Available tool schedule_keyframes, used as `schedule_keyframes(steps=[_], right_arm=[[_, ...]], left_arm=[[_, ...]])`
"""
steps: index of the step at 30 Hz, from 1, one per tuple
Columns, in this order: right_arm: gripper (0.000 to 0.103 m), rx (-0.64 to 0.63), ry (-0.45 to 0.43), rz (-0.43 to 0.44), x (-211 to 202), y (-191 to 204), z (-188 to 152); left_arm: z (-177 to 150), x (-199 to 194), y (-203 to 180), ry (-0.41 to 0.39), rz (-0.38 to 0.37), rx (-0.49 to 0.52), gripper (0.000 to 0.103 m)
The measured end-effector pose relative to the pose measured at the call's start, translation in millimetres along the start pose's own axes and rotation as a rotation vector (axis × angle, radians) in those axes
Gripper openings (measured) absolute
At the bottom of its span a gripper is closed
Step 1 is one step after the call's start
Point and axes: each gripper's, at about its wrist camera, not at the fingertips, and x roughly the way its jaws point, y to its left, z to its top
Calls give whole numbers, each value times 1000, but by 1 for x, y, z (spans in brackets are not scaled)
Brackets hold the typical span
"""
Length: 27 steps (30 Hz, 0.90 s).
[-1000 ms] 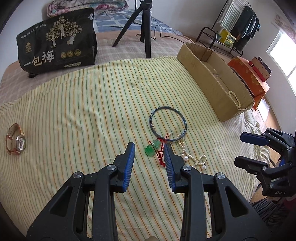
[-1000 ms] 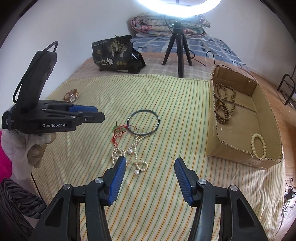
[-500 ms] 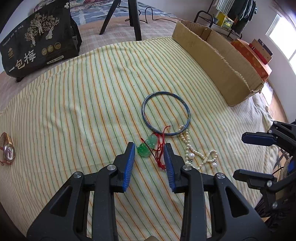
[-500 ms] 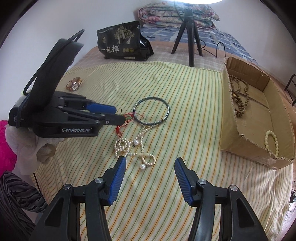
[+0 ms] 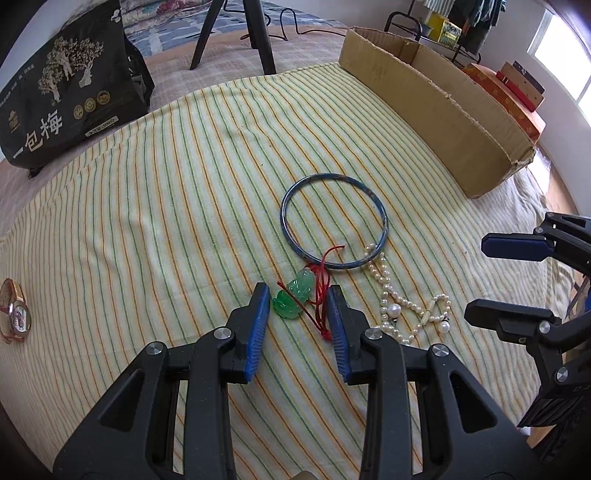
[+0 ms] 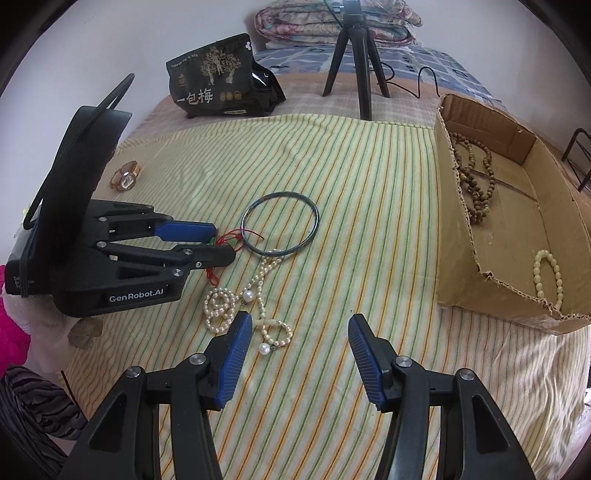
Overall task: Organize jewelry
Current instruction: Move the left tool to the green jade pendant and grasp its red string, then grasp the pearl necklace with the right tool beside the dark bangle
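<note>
Two green jade charms on a red cord [image 5: 293, 295] lie on the striped cloth, between the open fingertips of my left gripper [image 5: 297, 299], which is low over them. In the right wrist view the left gripper [image 6: 218, 243] hides most of the charms. A blue bangle [image 5: 334, 221] lies just beyond, and a pearl necklace [image 5: 406, 310] to its right. My right gripper [image 6: 299, 332] is open and empty, hovering near the pearl necklace [image 6: 243, 306]. The cardboard box [image 6: 458, 266] at the right holds brown beads [image 6: 474, 177] and a cream bracelet [image 6: 546, 273].
A wristwatch [image 5: 16, 314] lies at the cloth's left edge. A black bag [image 5: 62, 99] and a tripod [image 5: 255, 33] stand at the back. The bed edge drops off at the right, past the box [image 5: 443, 110].
My left gripper has moved forward and down, so the green charms now sit between its fingertips. The right gripper has come closer to the pearl necklace.
</note>
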Motion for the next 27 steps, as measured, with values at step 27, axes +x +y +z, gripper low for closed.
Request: schedule_keyframes(steps=[27], right_arm=[[42, -194, 23, 110, 33, 58, -3]], left_arm=[[-3, -2, 7, -19, -9, 6, 18]])
